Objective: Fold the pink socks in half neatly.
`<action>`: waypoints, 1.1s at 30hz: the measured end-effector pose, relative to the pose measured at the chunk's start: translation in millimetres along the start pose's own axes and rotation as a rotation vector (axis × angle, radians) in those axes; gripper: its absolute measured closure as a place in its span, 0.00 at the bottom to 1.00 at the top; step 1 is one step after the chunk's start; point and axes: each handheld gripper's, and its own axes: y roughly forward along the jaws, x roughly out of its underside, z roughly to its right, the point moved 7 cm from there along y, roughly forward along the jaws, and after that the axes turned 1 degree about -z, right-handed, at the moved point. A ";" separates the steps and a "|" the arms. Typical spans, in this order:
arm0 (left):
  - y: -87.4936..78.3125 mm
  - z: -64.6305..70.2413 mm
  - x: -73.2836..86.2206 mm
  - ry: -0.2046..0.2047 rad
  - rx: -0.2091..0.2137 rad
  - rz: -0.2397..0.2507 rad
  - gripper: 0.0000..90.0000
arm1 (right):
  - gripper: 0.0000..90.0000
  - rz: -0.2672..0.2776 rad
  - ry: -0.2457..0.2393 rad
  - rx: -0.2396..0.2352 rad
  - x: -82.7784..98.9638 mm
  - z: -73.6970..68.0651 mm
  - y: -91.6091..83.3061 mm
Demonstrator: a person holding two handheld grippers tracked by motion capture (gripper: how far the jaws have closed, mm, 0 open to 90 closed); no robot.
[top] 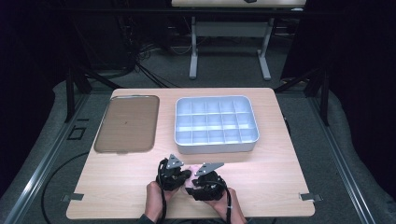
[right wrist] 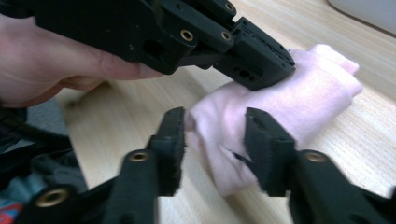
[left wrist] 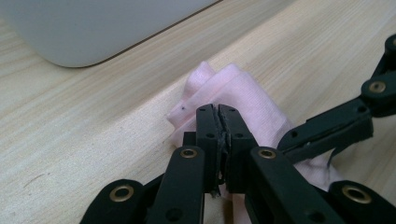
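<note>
Left gripper (left wrist: 218, 122) we've got pinched on a soft, pale pink rolled cloth (left wrist: 243, 93); right gripper (right wrist: 215, 140) sits apart around its six o'clock end.

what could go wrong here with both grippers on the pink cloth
The left gripper is shut on a thin fold of the pink cloth, so a tug could slip it free. The right gripper stands open around the cloth; closing there may bunch the cloth rather than fold it. The two grippers crowd close and could knock jaws.
</note>
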 end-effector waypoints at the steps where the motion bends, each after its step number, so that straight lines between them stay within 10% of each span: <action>1: -0.1 0.2 0.1 -0.002 0.000 -0.001 0.97 | 0.60 -0.003 0.005 -0.015 0.6 1.4 -2.4; 11: 0.2 1.8 0.2 -0.011 -0.003 0.002 0.97 | 0.58 0.013 0.167 0.045 -10.0 38.0 -13.2; 27: -0.7 -3.7 2.5 -0.035 0.027 0.021 0.91 | 0.62 -0.117 0.200 0.067 -11.2 37.2 8.2; 33: -5.0 -16.1 4.4 -0.073 -0.013 0.020 0.58 | 0.67 -0.162 0.214 0.036 -10.4 39.8 7.8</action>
